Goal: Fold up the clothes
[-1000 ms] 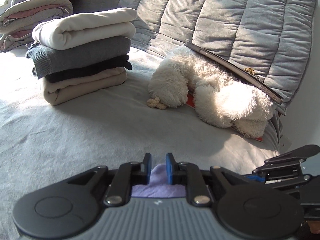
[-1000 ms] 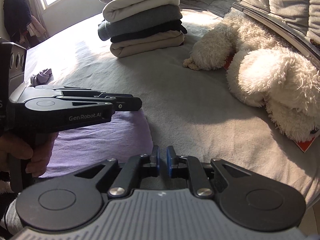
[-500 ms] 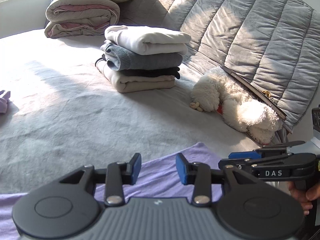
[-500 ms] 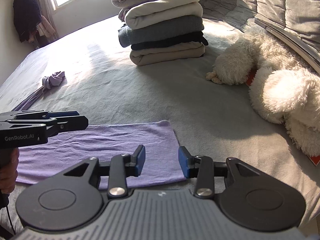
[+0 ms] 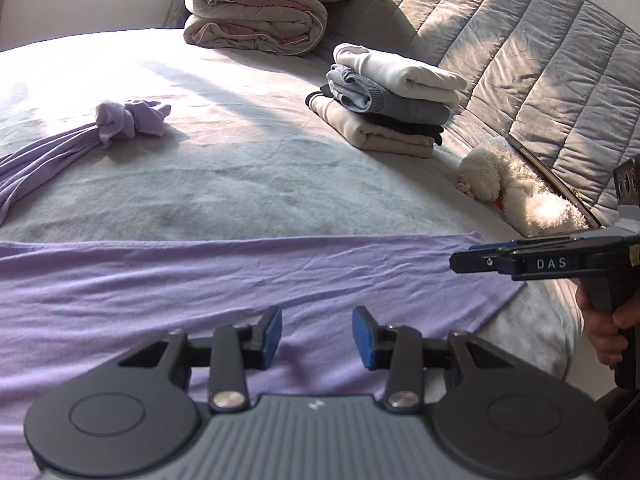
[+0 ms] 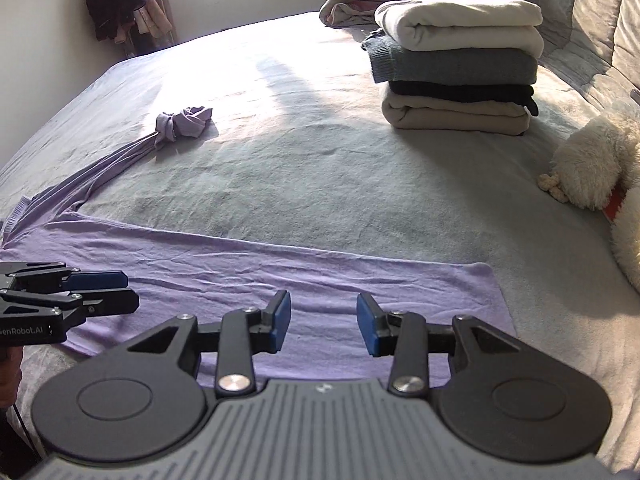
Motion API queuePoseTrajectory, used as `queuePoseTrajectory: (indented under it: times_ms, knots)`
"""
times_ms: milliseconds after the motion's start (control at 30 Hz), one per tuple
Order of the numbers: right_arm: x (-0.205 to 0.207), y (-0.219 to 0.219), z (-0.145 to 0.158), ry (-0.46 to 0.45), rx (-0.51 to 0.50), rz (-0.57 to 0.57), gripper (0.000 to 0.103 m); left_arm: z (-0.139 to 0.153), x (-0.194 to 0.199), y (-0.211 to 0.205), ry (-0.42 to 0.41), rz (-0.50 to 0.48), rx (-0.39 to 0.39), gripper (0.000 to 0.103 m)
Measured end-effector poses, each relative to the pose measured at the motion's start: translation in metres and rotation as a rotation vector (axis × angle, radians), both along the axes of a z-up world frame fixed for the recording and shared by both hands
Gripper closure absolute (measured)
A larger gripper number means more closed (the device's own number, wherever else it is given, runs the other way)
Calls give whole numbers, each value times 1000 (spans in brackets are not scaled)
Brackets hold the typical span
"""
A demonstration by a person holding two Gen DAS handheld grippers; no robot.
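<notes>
A lilac garment lies spread flat across the near part of the bed; it also shows in the right wrist view. One long sleeve runs off to a knotted bunch, also in the right wrist view. My left gripper is open and empty, just above the garment's middle. My right gripper is open and empty above the garment's right end. Each gripper shows in the other's view: the right one, the left one.
A stack of folded clothes stands at the back of the grey bed, also in the right wrist view. A white plush toy lies to the right by the quilted headboard. Rolled blankets sit behind.
Both grippers opened and let go of the lilac garment, then pulled back and up. The garment now lies spread flat, with more of it and the bed in view.
</notes>
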State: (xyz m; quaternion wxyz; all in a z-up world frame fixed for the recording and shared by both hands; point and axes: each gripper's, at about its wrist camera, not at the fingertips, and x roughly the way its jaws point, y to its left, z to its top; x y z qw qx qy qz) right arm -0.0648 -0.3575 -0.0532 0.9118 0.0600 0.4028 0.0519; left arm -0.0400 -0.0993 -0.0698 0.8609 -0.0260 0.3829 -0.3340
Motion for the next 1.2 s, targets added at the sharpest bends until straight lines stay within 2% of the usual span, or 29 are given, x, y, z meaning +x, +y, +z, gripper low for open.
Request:
queuePoseTrajectory:
  times_ms: [200, 333, 367, 500, 667, 800, 1000, 1100, 1200]
  knots:
    - [13, 42, -2, 19, -23, 102, 62, -9, -32, 40, 9, 5, -25, 63]
    - [19, 67, -5, 35, -39, 160, 61, -5, -55, 61, -15, -5, -19, 57]
    - [20, 72, -5, 37, -39, 171, 61, -4, -58, 70, -20, 19, -21, 54]
    - [22, 93, -4, 34, -35, 225, 61, 1, -65, 110, -38, 133, -30, 48]
    - [15, 128, -2, 7, -25, 339, 61, 5, -59, 174, -30, 374, -46, 47]
    - [7, 162, -7, -26, -53, 461, 61, 6, -62, 219, -51, 540, -63, 46]
    - [-4, 207, -12, -59, -40, 630, 61, 8, -66, 258, -122, 689, 32, 45]
    - [-10, 229, -16, -67, -45, 724, 61, 0, -63, 279, -123, 799, 64, 45]
    - [-16, 251, -21, -78, -61, 814, 61, -11, -58, 302, -102, 898, 43, 46]
